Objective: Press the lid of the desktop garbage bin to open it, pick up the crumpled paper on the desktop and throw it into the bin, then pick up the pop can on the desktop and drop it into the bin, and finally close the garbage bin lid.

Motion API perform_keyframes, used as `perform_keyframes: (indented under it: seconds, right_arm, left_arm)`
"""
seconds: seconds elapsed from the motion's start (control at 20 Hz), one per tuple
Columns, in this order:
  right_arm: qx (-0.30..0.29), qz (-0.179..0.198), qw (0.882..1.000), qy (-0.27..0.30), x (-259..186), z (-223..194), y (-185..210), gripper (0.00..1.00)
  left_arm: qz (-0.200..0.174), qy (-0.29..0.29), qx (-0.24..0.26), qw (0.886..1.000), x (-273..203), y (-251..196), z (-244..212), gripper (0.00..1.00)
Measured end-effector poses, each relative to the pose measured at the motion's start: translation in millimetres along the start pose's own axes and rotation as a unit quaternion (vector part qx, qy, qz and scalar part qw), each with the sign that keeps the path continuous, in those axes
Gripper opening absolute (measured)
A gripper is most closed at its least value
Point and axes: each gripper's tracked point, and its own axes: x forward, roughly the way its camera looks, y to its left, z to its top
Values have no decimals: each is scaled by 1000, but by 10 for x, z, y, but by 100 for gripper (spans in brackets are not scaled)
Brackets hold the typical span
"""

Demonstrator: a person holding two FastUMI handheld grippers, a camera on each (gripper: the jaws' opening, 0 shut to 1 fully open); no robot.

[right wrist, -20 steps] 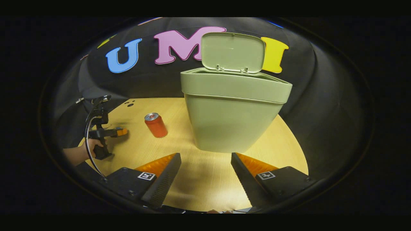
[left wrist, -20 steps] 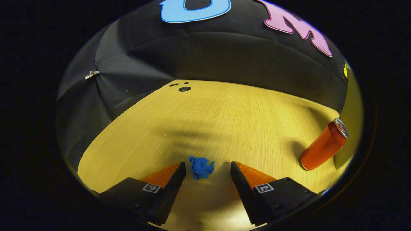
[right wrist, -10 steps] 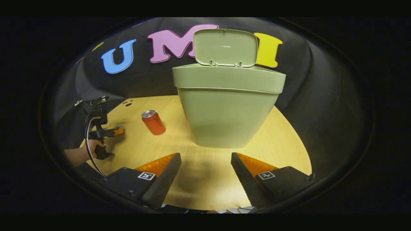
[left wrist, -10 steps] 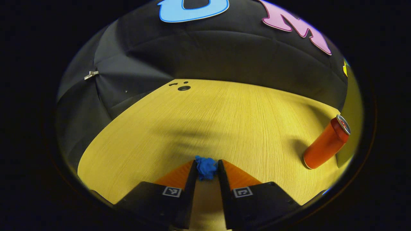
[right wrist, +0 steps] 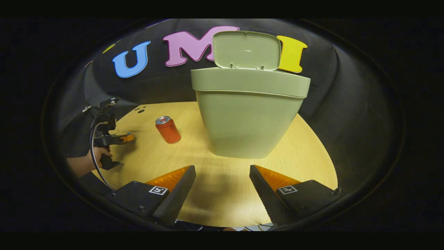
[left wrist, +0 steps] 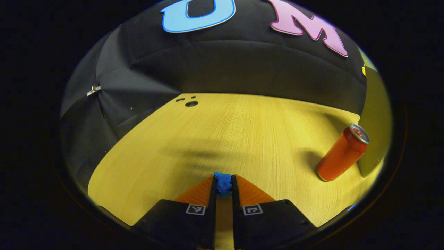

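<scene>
With the lid [right wrist: 246, 49] up, the left gripper [left wrist: 223, 185] pinches the paper [left wrist: 223, 182] low over the table [left wrist: 242, 132], left of the bin [right wrist: 249, 114] beyond the can [right wrist: 168, 129], the right gripper [right wrist: 222, 180] spread wide; next, carry it over the bin's mouth.

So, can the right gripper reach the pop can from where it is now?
Probably yes. The right gripper is open and holds nothing, and the pop can stands upright on bare table, ahead to its left, apart from the garbage bin. Nothing lies between them.
</scene>
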Motion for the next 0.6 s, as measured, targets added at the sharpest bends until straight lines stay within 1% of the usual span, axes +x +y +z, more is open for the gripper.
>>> perform_keyframes:
  seconds: [0.3,0.35,0.4,0.45,0.5,0.6]
  right_arm:
    - [9,11,1000,-5,0,-33,40,99]
    - [12,13,1000,-6,-3,-37,48,99]
    - [15,14,1000,-8,-13,-41,50,98]
    - [18,15,1000,-11,-29,-46,37,98]
    - [21,14,1000,-15,-47,-46,19,99]
    - [30,8,999,-26,-107,-48,-53,98]
  left_arm:
    - [-41,-44,5,998,-480,-209,555,24]
    - [-48,-52,4,997,-577,-242,654,28]
    - [-56,-61,3,997,-676,-290,771,24]
    - [-64,-70,4,996,-770,-347,904,24]
    - [-71,-80,8,994,-877,-412,1037,28]
    - [-87,-105,21,990,-1117,-551,1330,20]
